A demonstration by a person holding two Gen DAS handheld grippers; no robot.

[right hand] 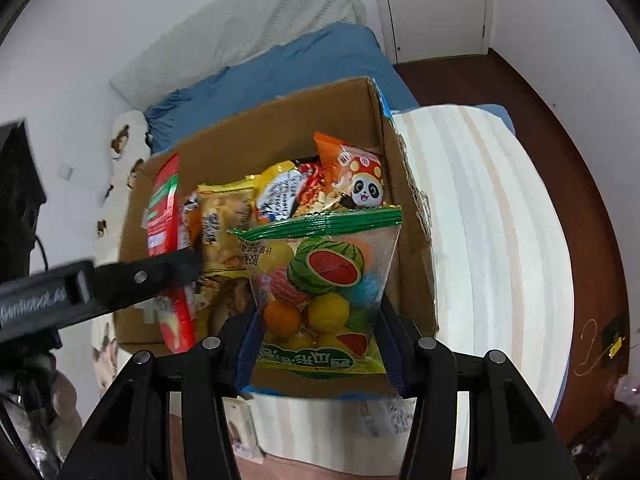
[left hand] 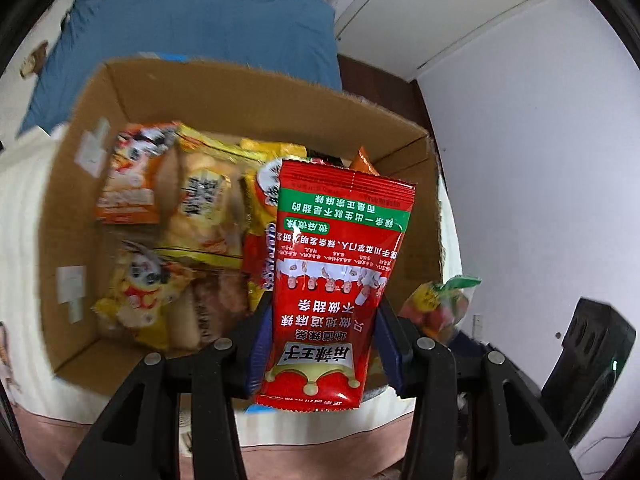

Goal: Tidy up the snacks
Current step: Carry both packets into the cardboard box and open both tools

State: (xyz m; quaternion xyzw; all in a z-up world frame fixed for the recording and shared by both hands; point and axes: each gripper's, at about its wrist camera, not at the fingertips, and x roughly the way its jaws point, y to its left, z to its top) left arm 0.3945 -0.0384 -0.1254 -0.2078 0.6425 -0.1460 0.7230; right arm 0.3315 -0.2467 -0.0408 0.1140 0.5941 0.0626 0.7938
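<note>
Clearly, I was well into sorting the snacks, with the cardboard box [left hand: 224, 92] as the place they were going. My left gripper [left hand: 324, 344] had its jaws clamped on a red packet [left hand: 336, 272] with white lettering, held upright above the near right part of the box. My right gripper [right hand: 316, 344] had its jaws clamped on a clear bag of fruit-shaped sweets [right hand: 320, 276] with a green crimped top, held above the box's near edge, toward its right wall. Both packets hung over the box and neither had been let go.

Inside the box a heap had already built up: an orange packet [left hand: 128, 184] against the far left wall, a large yellow bag of crackers [left hand: 204, 208] in the middle, a small yellow packet with a cartoon figure [left hand: 140, 292] nearer the front left, and an orange packet with a panda [right hand: 356, 176] in the far right corner. They lay loosely, overlapping, not in rows.

The box sat on a pale striped table [right hand: 500, 240], with a bed under a blue sheet [right hand: 280, 72] behind it. I saw no loose snacks on the bare part of the table right of the box; what lay elsewhere I could not tell. By my judgement, most of the work was done, and these two packets remained to be set in.
</note>
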